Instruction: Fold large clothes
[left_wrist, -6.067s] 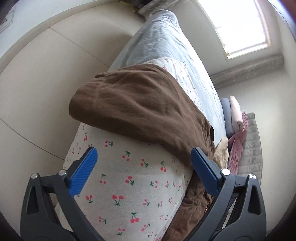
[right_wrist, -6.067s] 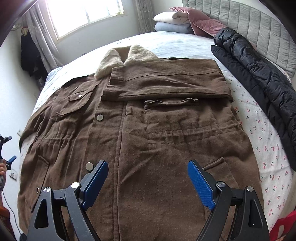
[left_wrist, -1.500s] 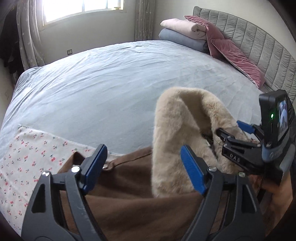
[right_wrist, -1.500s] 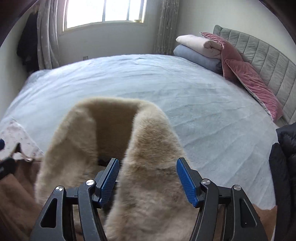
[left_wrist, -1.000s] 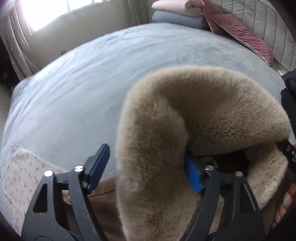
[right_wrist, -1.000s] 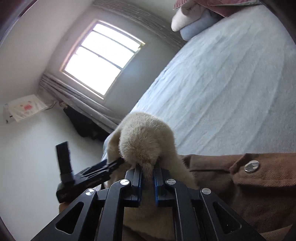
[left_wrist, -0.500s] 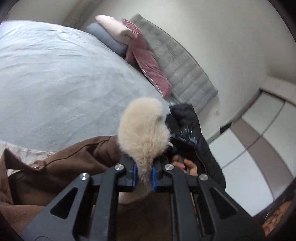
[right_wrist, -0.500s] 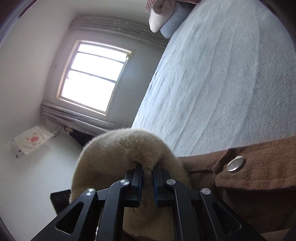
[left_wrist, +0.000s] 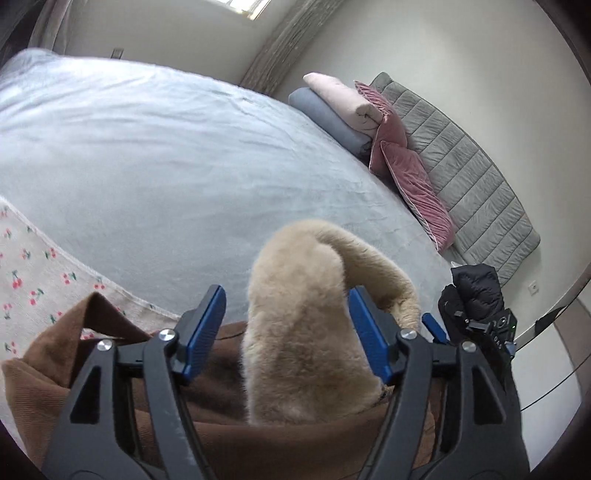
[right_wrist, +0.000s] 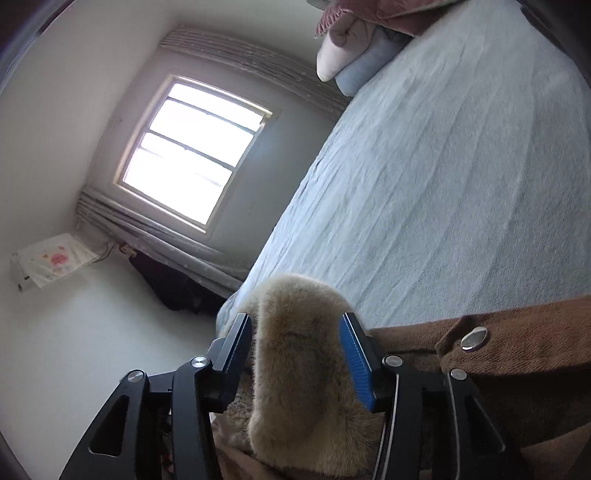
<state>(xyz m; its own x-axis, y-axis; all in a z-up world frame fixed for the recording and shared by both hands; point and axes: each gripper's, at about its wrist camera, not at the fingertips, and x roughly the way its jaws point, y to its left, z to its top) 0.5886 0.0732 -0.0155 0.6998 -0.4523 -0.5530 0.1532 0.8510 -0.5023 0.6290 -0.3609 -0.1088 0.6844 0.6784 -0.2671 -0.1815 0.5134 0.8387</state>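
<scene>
Pale blue bed (left_wrist: 147, 147); both claws, left (left_wrist: 286, 332) and right (right_wrist: 295, 350), spread around the coat's fur collar (left_wrist: 295, 332)

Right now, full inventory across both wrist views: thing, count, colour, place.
coat: 1, brown, near edge of bed, under both grippers
fur collar: 1, beige, on coat, between both grippers' fingers
snap button: 1, silver, on coat, right of right gripper
bedspread: 1, pale blue, covers bed
cherry-print sheet: 1, white with red, left near corner
folded blankets: 2, pink on blue, at headboard
cushions: 2, dusty pink, against headboard
headboard: 1, grey quilted
puffer jacket: 1, black, right edge
window: 1, white frame
left gripper: open, astride collar
right gripper: open, astride collar
</scene>
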